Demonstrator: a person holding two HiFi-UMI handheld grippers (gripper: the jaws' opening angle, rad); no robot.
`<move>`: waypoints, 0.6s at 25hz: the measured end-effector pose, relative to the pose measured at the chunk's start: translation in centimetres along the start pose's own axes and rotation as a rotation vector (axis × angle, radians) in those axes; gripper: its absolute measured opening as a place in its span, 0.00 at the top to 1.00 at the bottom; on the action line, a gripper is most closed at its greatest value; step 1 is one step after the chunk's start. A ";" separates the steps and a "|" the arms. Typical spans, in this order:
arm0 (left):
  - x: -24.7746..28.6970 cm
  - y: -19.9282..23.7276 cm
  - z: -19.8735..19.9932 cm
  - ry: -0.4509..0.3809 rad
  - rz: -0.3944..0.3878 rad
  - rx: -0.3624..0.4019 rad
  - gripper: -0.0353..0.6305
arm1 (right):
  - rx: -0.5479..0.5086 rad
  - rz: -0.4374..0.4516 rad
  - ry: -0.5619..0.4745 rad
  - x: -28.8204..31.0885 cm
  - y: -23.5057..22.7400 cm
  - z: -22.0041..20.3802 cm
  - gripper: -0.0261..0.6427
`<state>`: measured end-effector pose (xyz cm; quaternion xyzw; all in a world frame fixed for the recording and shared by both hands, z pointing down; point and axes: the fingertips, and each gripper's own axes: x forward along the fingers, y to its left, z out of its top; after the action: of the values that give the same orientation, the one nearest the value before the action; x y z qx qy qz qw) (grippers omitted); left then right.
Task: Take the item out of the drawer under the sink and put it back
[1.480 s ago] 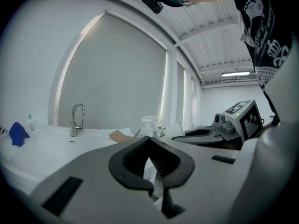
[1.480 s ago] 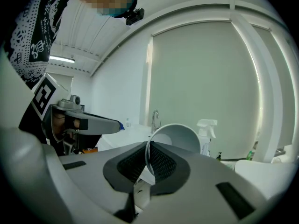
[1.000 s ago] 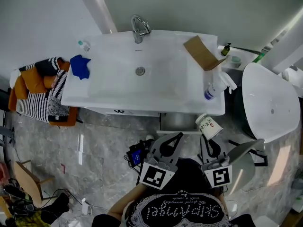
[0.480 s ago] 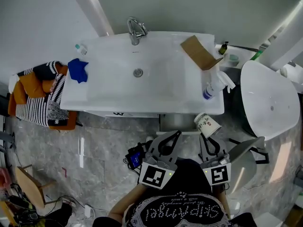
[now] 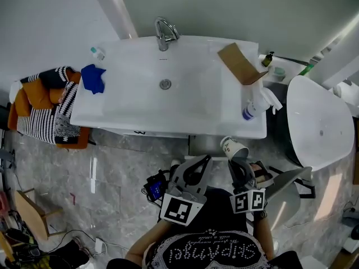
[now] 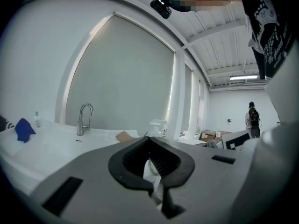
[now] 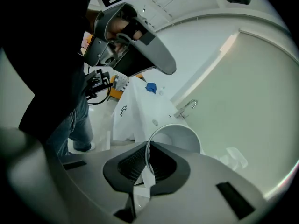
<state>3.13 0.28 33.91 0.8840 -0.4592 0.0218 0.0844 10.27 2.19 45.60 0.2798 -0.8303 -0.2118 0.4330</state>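
Note:
A white paper cup (image 5: 233, 148) hangs just in front of the open drawer (image 5: 208, 143) under the white sink (image 5: 129, 97). My right gripper (image 5: 235, 161) is shut on the cup's rim, with the wall pinched between the pads. In the right gripper view the cup (image 7: 181, 137) stands out past my right gripper (image 7: 145, 164) with its mouth open to the camera. My left gripper (image 5: 206, 159) hovers left of the cup, shut and empty. In the left gripper view my left gripper (image 6: 150, 149) points about level at the sink's edge.
On the sink top are a faucet (image 5: 164, 32), a blue cloth (image 5: 94, 78), a cardboard piece (image 5: 240, 61) and a spray bottle (image 5: 255, 102). A white toilet (image 5: 317, 122) stands at the right. A chair with striped clothes (image 5: 45, 114) is at the left, and cables (image 5: 154, 185) lie on the floor.
My right gripper has rolled and sunk, moving the cup a little left toward the drawer. The cup's open mouth now faces up instead of its printed side. The left gripper has barely moved.

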 end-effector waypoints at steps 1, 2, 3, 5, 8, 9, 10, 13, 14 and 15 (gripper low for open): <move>-0.1 0.1 -0.1 0.002 0.004 -0.001 0.94 | -0.009 0.014 -0.003 0.4 0.2 0.0 0.92; -0.2 0.2 -0.1 0.002 0.011 -0.004 0.94 | -0.013 0.028 -0.007 0.8 0.4 0.1 0.92; -0.4 0.4 -0.1 0.000 0.021 -0.012 0.94 | -0.014 0.041 -0.011 1.1 0.6 0.1 0.92; -0.7 0.9 -0.1 -0.004 0.047 -0.033 0.94 | -0.012 0.066 -0.017 1.6 1.0 0.0 0.92; -1.1 1.4 -0.3 -0.005 0.080 -0.053 0.94 | -0.009 0.096 -0.023 2.2 1.5 -0.4 0.92; -1.1 1.5 -0.3 -0.006 0.087 -0.055 0.94 | -0.007 0.108 -0.021 2.4 1.7 -0.7 0.92; -1.2 1.6 -0.3 -0.007 0.092 -0.055 0.94 | -0.006 0.120 -0.016 2.7 1.9 -0.9 0.92; -1.4 1.8 -0.2 -0.008 0.104 -0.051 0.94 | 0.009 0.156 -0.002 3.6 2.7 -1.8 0.92; -1.5 1.9 -0.2 -0.011 0.109 -0.054 0.94 | 0.022 0.166 -0.001 3.8 2.9 -2.1 0.92; -1.6 2.0 -0.1 -0.012 0.115 -0.058 0.94 | 0.036 0.177 0.000 4.1 3.1 -2.3 0.92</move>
<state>0.61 0.50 34.12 0.8536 -0.5100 0.0077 0.1059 9.38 1.65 51.10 0.2132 -0.8554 -0.1580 0.4448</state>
